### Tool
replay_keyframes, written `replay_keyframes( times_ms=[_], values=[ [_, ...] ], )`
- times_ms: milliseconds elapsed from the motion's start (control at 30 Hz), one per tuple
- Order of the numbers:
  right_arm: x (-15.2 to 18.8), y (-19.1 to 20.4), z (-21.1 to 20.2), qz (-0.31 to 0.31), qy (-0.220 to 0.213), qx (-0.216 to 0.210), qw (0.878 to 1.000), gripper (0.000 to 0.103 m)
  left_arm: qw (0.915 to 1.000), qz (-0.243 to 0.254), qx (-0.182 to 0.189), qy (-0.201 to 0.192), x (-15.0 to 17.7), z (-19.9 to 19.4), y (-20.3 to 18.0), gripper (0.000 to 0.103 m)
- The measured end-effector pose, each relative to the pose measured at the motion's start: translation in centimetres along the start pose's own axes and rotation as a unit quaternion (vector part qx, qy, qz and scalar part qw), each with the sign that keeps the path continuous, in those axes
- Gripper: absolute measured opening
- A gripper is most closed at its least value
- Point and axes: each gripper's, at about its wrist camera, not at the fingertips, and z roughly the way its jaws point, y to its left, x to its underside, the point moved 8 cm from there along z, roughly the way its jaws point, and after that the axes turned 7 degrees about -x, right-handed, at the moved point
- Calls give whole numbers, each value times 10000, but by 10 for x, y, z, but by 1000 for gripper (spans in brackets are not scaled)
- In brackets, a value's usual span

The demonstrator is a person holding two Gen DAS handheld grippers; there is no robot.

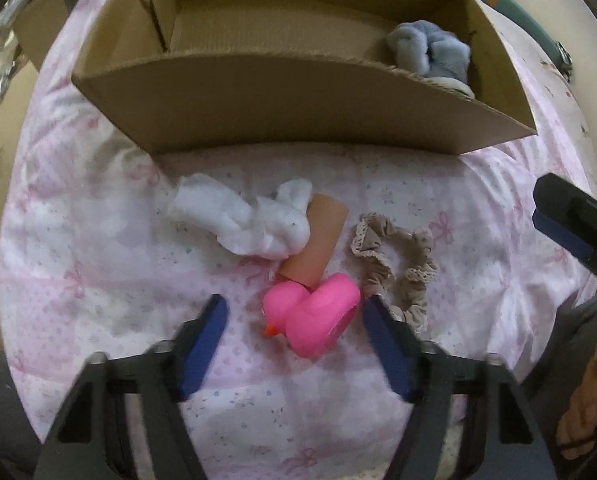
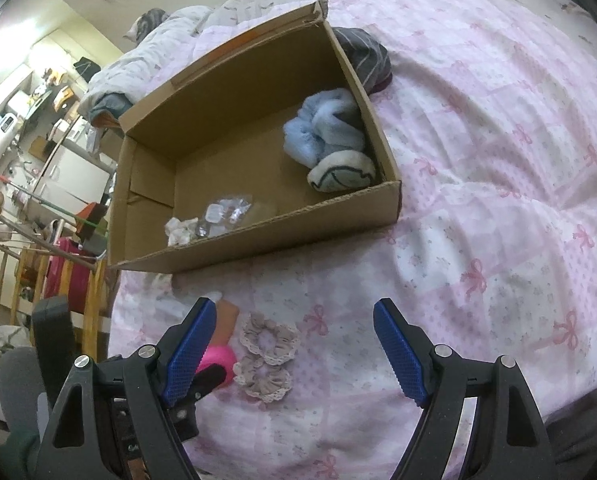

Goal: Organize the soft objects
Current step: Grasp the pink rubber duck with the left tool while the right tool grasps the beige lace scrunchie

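Left tongs (image 1: 294, 320) spread wide, low over the bedspread (image 1: 98, 264), jaws on either side of the pink duck (image 1: 312, 320) but touching nothing yet. Right tongs (image 2: 294, 340) spread too, empty, hovering above the scrunchie (image 2: 266, 360) near the front edge of the bedspread.

Going left to right in front of the box (image 1: 282, 108): white stuffing (image 1: 250, 222), draped over one end of a brown cardboard tube (image 1: 314, 246); then the duck, pressed against the tube's near end; then the beige scrunchie, just beside the duck and right at the left tongs' right-hand jaw. Already inside the box, at its right end, a blue fluffy cloth (image 2: 326, 136); at its left end, some clear wrappers (image 2: 222, 216).

Risks from here, as a guess:
- Closing on the duck could snag the scrunchie's lace under the right-hand jaw and drag it along.
- Smooth, rounded, squashy duck: likely to squirt out of a hard squeeze or roll off toward the front edge.
- Lifting the duck may nudge the tube and pull the stuffing with it.
- Both tongs working close together: possible knock between them.
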Motion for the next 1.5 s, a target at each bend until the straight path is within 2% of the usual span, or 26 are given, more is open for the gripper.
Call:
replay_keyframes(
  times_ms=[33,400,667,767,833,1000,1067,1233,1333,1433,1500],
  values=[
    [0,-1,1,1,11,19,10000,86,10000,-26,70,42,-1,0,0,47],
    [-1,1,8,-2,70,-3,10000,86,9994,198,-226,-164,4,-23,8,46],
    [6,10,21,-169,268,42,9995,86,9975,-230,-484,-468,1,-43,35,46],
    [7,15,25,-335,291,80,9990,86,9932,-505,-768,-717,-3,-52,56,46],
    [10,17,31,-352,391,50,9986,86,9862,-678,-1110,-1021,-11,-65,75,46],
    [20,21,44,-559,656,163,9961,86,9800,-954,-1135,-1329,-21,-80,88,46],
    [27,24,53,-866,818,363,9922,86,9808,-951,-1083,-1315,-21,-81,84,46],
    [51,43,78,-1580,1332,480,9772,86,9825,-937,-975,-1279,-23,-76,78,46],
    [59,49,88,-1927,1427,645,9687,86,9831,-941,-955,-1250,-21,-74,76,46],
    [59,45,96,-2243,1412,1056,9584,85,9834,-968,-933,-1219,-21,-74,78,46],
    [60,42,102,-2298,1464,1133,9555,80,9835,-980,-933,-1201,-22,-73,78,46]
  ],
)
